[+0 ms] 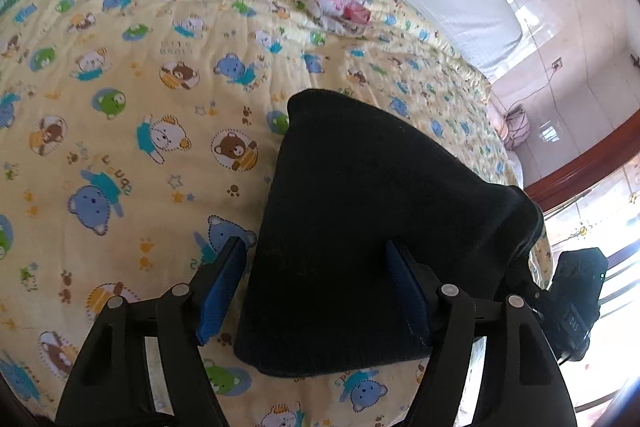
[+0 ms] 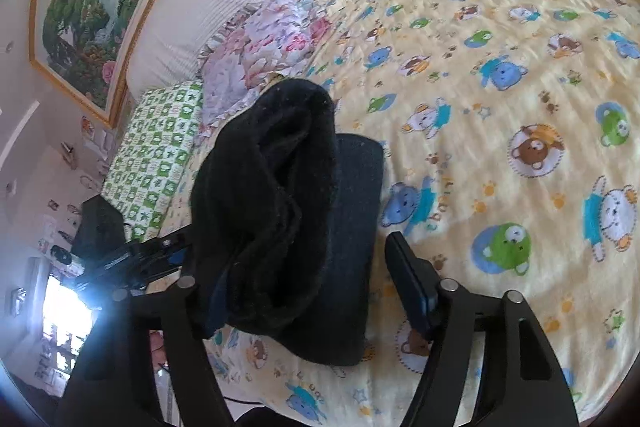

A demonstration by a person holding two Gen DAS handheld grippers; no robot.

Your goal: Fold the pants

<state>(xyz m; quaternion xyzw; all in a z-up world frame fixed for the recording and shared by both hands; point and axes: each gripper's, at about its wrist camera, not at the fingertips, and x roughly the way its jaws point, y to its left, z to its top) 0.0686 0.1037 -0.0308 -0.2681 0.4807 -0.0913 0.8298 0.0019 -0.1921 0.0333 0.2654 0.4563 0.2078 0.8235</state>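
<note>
Final fold landing: black pants (image 1: 360,227) settling on the bedspread (image 1: 120,107), left gripper (image 1: 316,291) and right gripper (image 2: 296,287) both gaping, nothing pinched. Next, probably backing out toward six o'clock.

Bedspread (image 2: 500,75) lies open rightward; floral bedding (image 2: 272,39) and green checked pillow (image 2: 156,155) block the headboard side.
</note>
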